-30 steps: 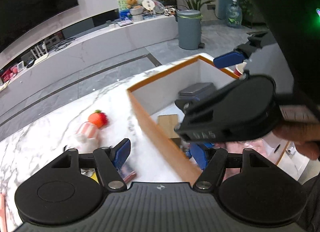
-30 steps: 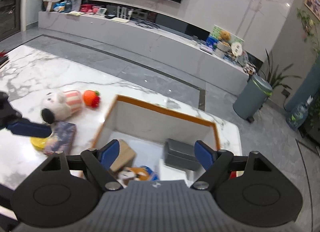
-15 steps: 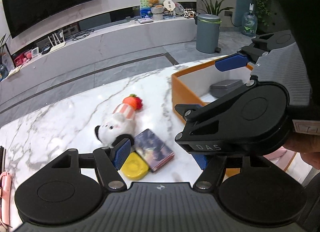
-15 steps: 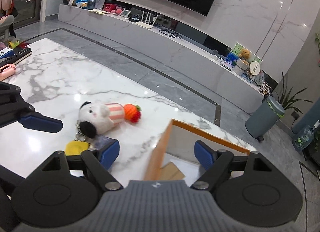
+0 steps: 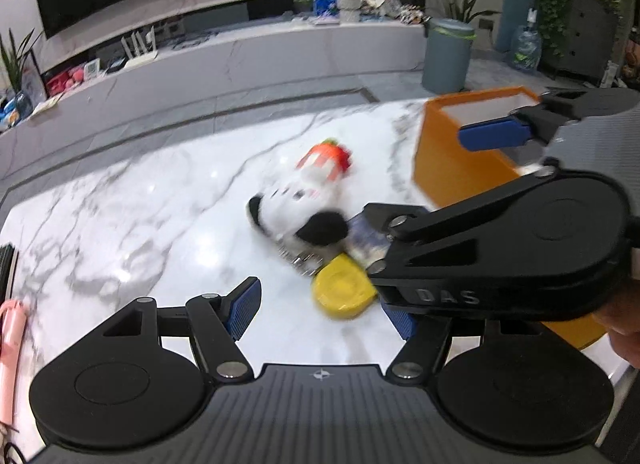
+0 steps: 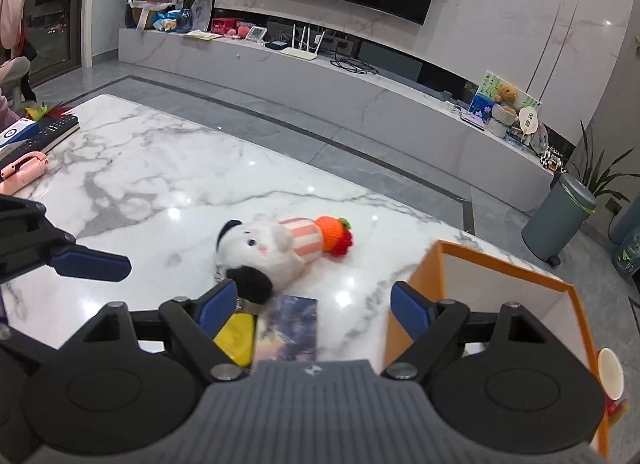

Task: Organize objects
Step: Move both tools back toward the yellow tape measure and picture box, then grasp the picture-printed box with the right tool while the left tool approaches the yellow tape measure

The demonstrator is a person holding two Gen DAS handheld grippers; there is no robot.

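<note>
A white plush toy (image 6: 272, 248) with a striped body and an orange hat lies on the marble table; it also shows in the left wrist view (image 5: 308, 200). A yellow round case (image 5: 344, 292) and a small dark card box (image 6: 290, 328) lie beside it. An orange-rimmed box (image 6: 504, 264) stands at the right. My left gripper (image 5: 322, 312) is open and empty, just short of the yellow case. My right gripper (image 6: 316, 304) is open and empty above the card box. The right gripper's body crosses the left wrist view (image 5: 512, 248).
A pink object (image 6: 24, 168) and a dark keyboard (image 6: 48, 132) lie at the table's left edge. A red and white cup (image 6: 610, 380) sits right of the box. A grey bin (image 6: 560, 220) stands on the floor beyond the table.
Both grippers have swung left, away from the orange box and toward the plush toy, yellow case and card box. Both stay open and empty.
</note>
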